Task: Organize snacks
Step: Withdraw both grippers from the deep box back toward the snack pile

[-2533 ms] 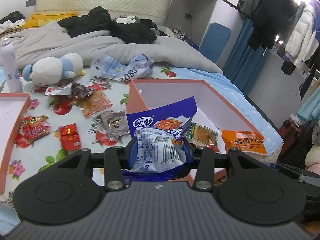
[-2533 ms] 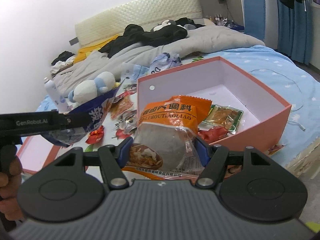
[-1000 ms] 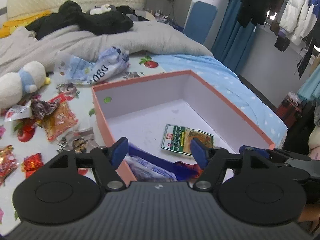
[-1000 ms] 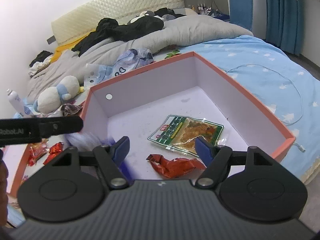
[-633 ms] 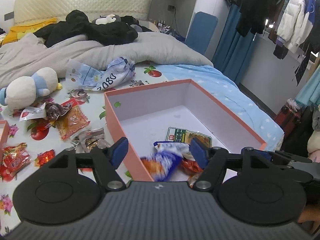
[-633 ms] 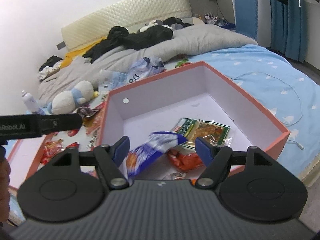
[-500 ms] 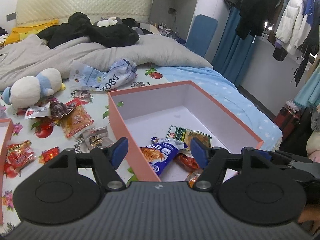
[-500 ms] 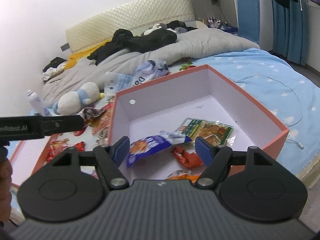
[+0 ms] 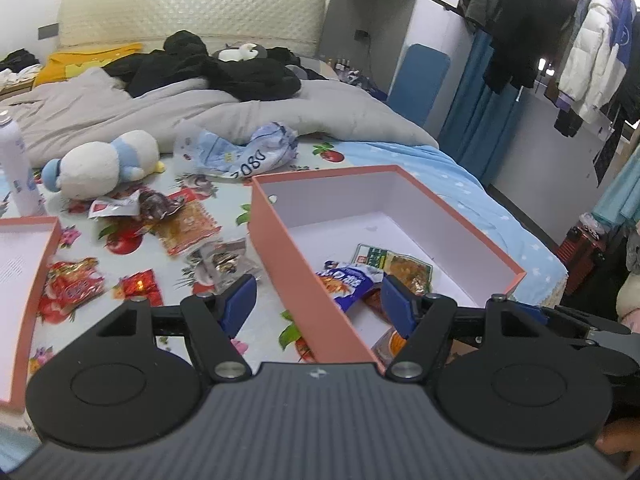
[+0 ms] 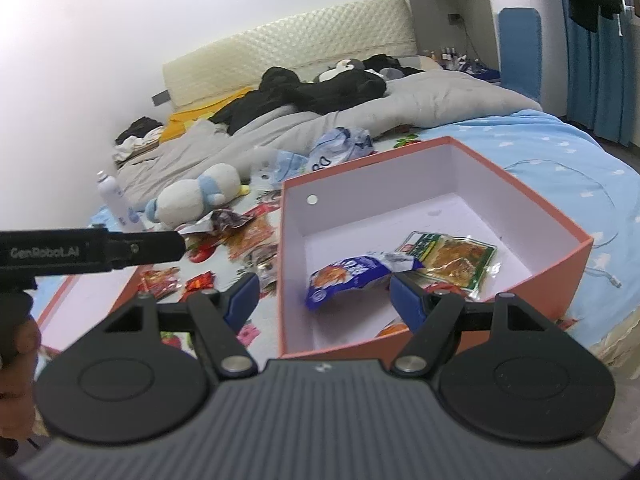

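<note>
Both hand-held grippers, left (image 9: 316,296) and right (image 10: 322,294), are spread and empty; crinkled blue snack packet (image 10: 346,274) lies inside salmon-pink cardboard box (image 10: 568,258). Next pick: approach loose bed snacks low, centred.

box (image 10: 568,256) – salmon-pink, white inside | snack packet (image 10: 348,274) – blue | sheet (image 9: 96,248) – fruit print

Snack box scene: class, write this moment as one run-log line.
left tool open, empty | right tool open, empty | blue packet in box

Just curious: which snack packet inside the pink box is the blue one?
The crumpled blue packet lying beside the left wall of the pink box; its neighbour, the flat packet, is green.
</note>
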`<act>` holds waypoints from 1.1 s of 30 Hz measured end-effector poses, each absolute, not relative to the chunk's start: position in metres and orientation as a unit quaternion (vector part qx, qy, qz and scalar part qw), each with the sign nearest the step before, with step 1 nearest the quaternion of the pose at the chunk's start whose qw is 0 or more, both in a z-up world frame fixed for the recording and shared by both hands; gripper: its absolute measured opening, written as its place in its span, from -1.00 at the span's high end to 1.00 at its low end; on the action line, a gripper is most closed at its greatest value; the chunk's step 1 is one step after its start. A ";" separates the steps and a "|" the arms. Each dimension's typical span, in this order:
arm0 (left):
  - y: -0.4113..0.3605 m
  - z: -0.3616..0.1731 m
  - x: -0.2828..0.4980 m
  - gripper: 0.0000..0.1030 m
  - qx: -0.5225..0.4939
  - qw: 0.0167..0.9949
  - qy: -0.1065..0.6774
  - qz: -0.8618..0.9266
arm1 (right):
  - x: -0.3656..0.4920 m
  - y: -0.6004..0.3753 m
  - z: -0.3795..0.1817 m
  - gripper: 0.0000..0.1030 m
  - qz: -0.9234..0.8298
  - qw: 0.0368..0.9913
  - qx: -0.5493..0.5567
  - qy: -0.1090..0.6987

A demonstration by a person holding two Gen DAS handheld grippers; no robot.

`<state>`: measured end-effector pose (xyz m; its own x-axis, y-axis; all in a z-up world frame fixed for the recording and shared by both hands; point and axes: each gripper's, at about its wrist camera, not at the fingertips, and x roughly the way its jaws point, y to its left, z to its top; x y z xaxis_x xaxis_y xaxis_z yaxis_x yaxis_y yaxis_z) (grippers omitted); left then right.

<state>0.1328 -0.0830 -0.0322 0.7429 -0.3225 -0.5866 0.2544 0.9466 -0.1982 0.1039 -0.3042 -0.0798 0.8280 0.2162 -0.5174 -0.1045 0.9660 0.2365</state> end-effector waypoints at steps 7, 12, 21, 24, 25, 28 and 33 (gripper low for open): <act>-0.063 -0.033 0.112 -0.42 -0.061 0.934 0.326 -0.137 | 0.087 -0.286 -0.081 -0.43 0.100 0.952 0.094 0.275; -0.055 -0.036 0.097 -0.42 -0.061 0.934 0.327 -0.129 | 0.079 -0.272 -0.082 -0.43 0.116 0.950 0.088 0.277; -0.035 -0.041 0.070 -0.42 -0.070 0.936 0.329 -0.105 | 0.063 -0.244 -0.086 -0.43 0.147 0.946 0.072 0.281; -0.025 -0.045 0.066 -0.42 -0.071 0.934 0.336 -0.096 | 0.060 -0.236 -0.088 -0.43 0.154 0.944 0.067 0.283; -0.023 -0.047 0.065 -0.42 -0.072 0.934 0.339 -0.093 | 0.060 -0.234 -0.089 -0.43 0.156 0.944 0.066 0.283; -0.014 -0.052 0.064 -0.43 -0.077 0.932 0.345 -0.083 | 0.061 -0.227 -0.091 -0.43 0.160 0.942 0.060 0.287; -0.006 -0.060 0.068 -0.43 -0.082 0.930 0.350 -0.074 | 0.066 -0.214 -0.097 -0.43 0.167 0.941 0.047 0.290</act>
<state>0.0681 -0.0059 -0.0604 0.7447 -0.1951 -0.6382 0.0802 0.9756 -0.2046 0.0665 -0.2135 -0.0970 0.7761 0.3425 -0.5295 -0.2877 0.9395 0.1859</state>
